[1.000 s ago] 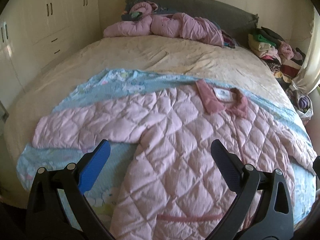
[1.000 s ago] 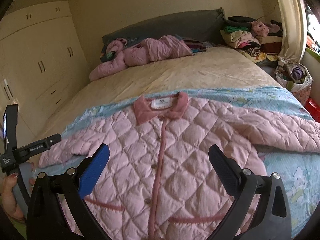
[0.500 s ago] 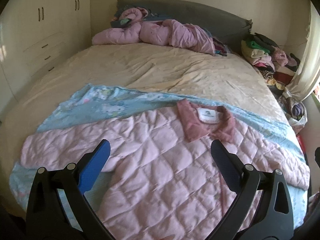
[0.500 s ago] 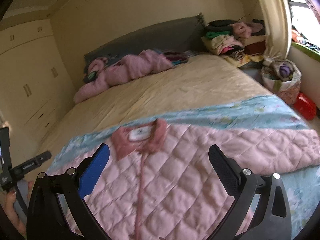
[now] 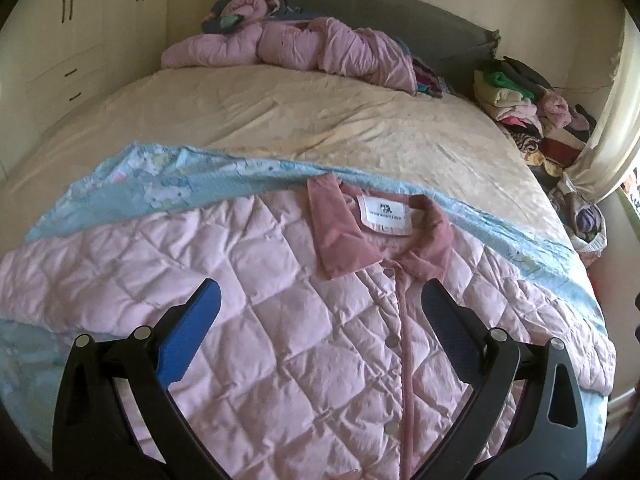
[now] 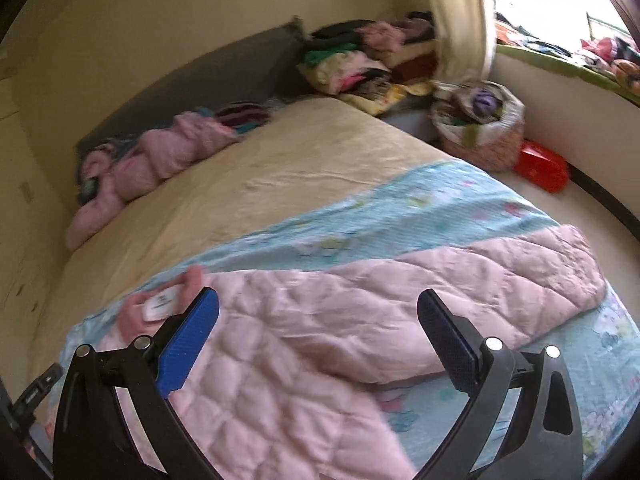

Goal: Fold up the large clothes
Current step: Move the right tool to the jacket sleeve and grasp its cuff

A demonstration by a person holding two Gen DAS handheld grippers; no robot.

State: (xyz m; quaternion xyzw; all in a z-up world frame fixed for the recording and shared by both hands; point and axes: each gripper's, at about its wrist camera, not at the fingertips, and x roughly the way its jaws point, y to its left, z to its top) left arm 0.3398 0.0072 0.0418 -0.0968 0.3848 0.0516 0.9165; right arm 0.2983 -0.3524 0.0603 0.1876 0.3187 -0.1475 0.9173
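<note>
A pink quilted jacket point(image 5: 280, 320) lies flat and face up on a light blue printed blanket point(image 5: 168, 184) on the bed, with a darker pink collar point(image 5: 340, 236) and white label. My left gripper point(image 5: 320, 312) is open and empty above the jacket's chest, left of the button strip. In the right wrist view the jacket point(image 6: 320, 320) shows with one sleeve point(image 6: 520, 280) spread to the right. My right gripper point(image 6: 318, 316) is open and empty above the shoulder by that sleeve.
A cream sheet point(image 5: 320, 120) covers the far bed. A crumpled pink garment point(image 5: 300, 48) lies by the grey headboard point(image 5: 380, 12). Piled clothes point(image 6: 360, 64), a full basket point(image 6: 480, 128) and a red box point(image 6: 542, 166) stand right of the bed. Wardrobes point(image 5: 60, 40) line the left wall.
Both views have swung to the right. The left gripper has come in over the jacket's chest near the collar. The right gripper has turned towards the spread right sleeve. Both stay open.
</note>
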